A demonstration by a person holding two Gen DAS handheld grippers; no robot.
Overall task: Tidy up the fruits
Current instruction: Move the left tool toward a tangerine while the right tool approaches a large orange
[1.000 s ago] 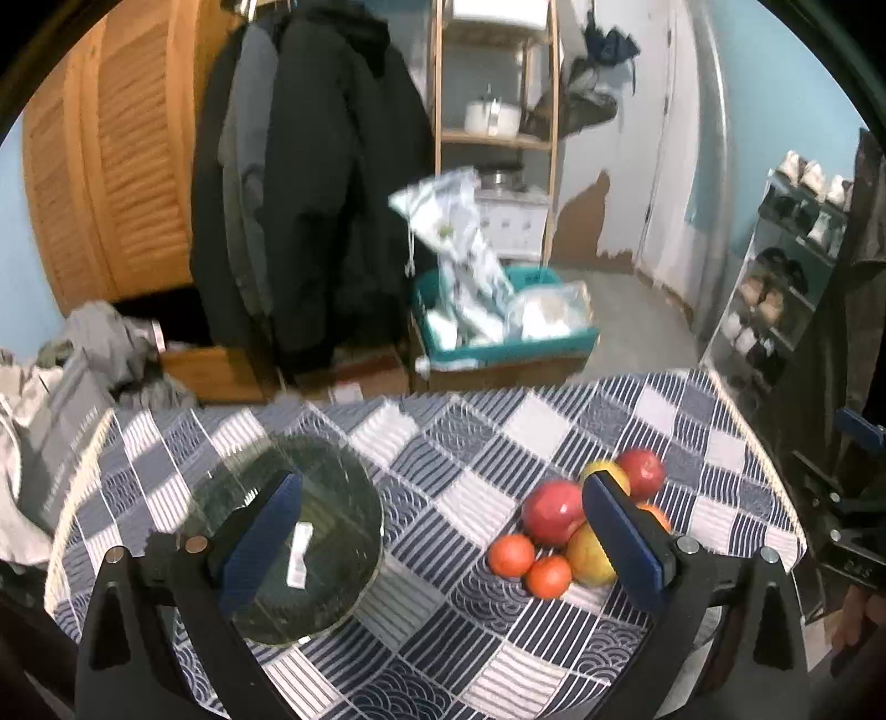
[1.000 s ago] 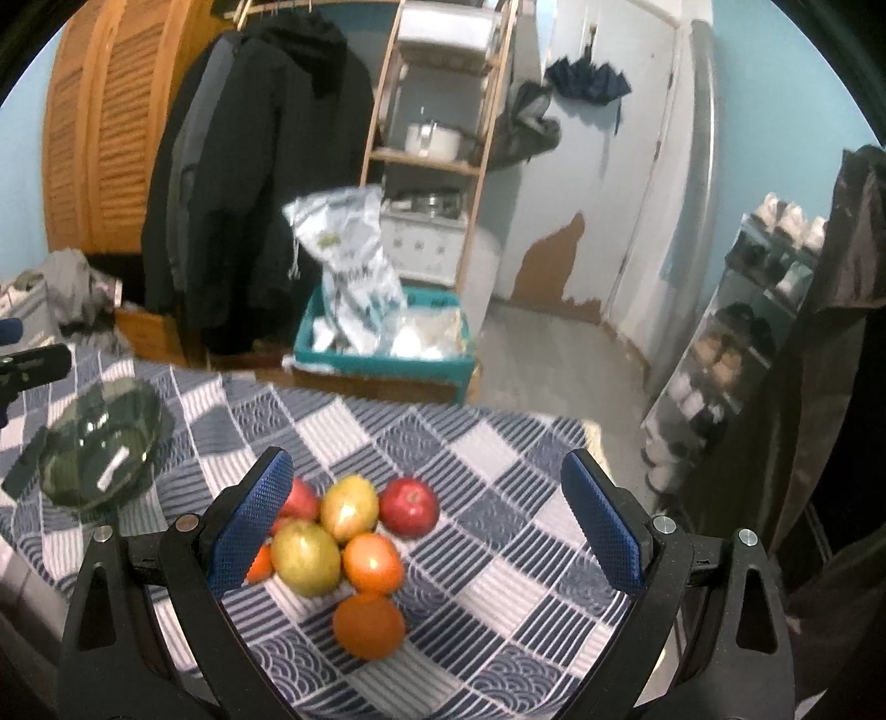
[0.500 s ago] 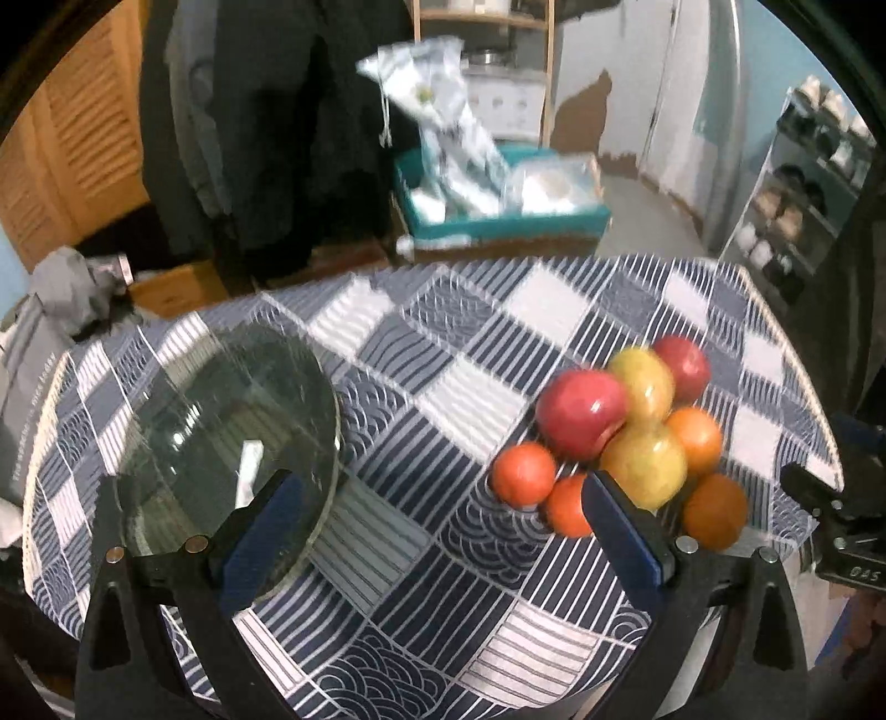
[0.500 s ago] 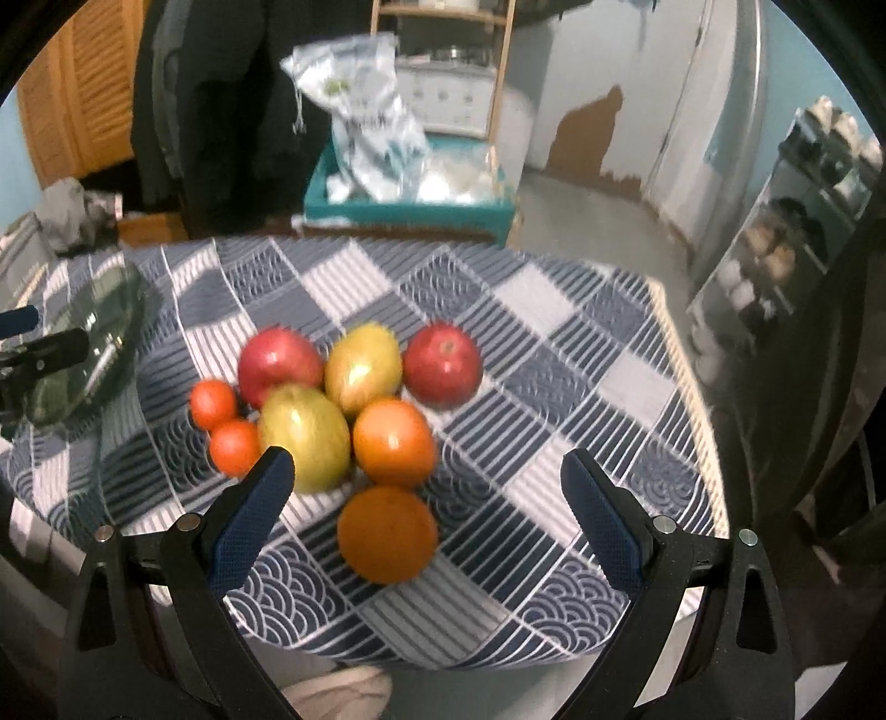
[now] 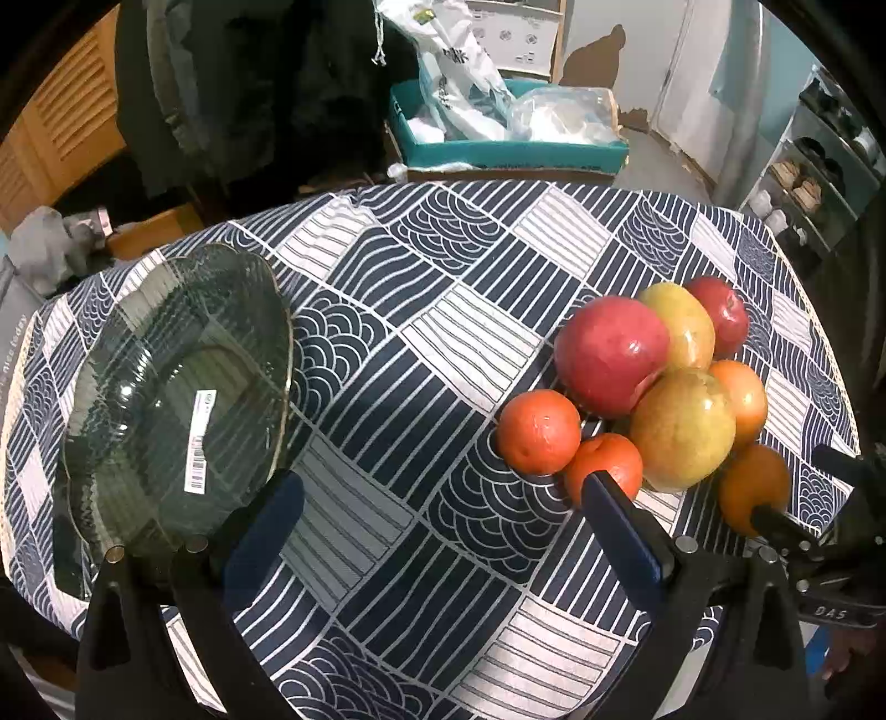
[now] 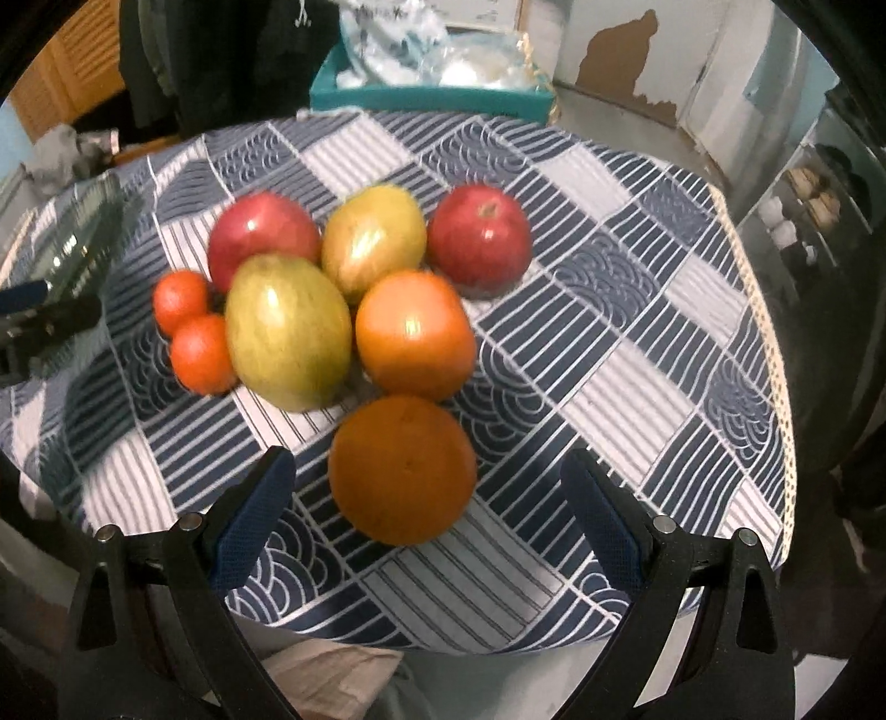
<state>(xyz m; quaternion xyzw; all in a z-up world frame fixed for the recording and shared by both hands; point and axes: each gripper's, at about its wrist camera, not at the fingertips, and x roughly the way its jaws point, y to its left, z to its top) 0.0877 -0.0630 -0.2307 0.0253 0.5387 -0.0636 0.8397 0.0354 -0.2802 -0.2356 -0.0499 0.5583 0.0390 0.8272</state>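
Both grippers lowered toward table — fingers spread | fruits clustered, glossy, red-orange-yellow

Round table covered by a navy-and-white patchwork cloth, with dark coats hanging beyond its far left edge beside a slatted wooden door. Far centre, a teal crate holding plastic bags sits on the grey floor. Far right, a pale wall with peeled patches and a shoe rack.
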